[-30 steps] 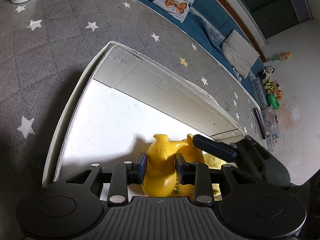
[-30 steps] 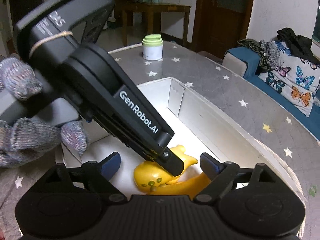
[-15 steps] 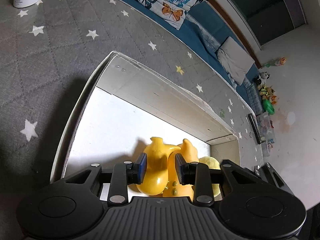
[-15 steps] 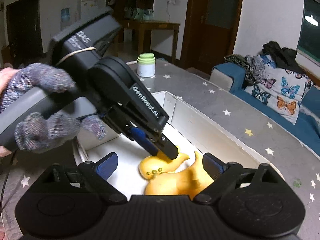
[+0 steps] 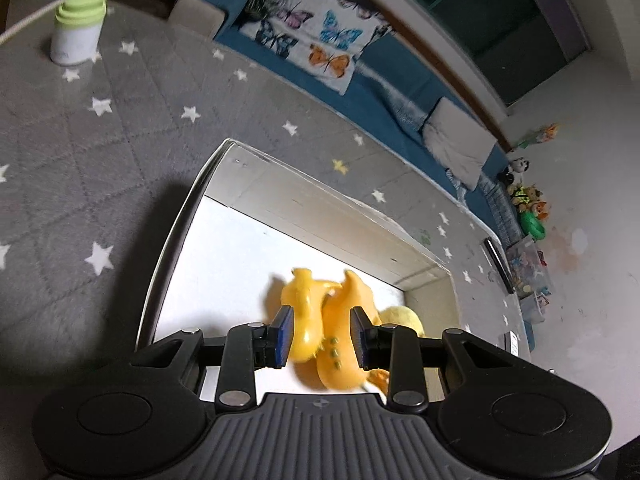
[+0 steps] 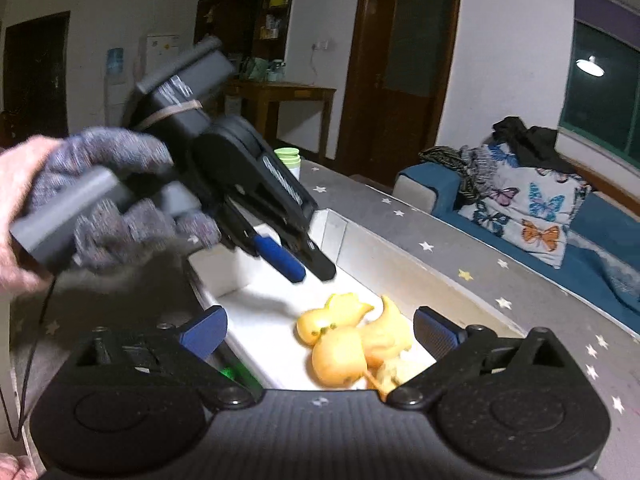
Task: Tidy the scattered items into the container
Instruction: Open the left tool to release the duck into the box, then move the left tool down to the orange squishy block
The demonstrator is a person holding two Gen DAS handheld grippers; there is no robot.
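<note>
The yellow toys (image 6: pixel 352 340) now lie heaped in the near end of the white container (image 5: pixel 304 200), glossy and plump, one dotted with green. A second ago my left tongs (image 5: pixel 320 334) pinched one; now they hang above the pile, part open and empty. My right tongs (image 6: pixel 318 330) have just been opening wide, nothing between them. I judge this drop finished.

Dim room; the white box floor (image 5: pixel 224 256) glares, motion blur smears the gloved hand (image 6: pixel 116 200), fisheye edges bend and darken.
</note>
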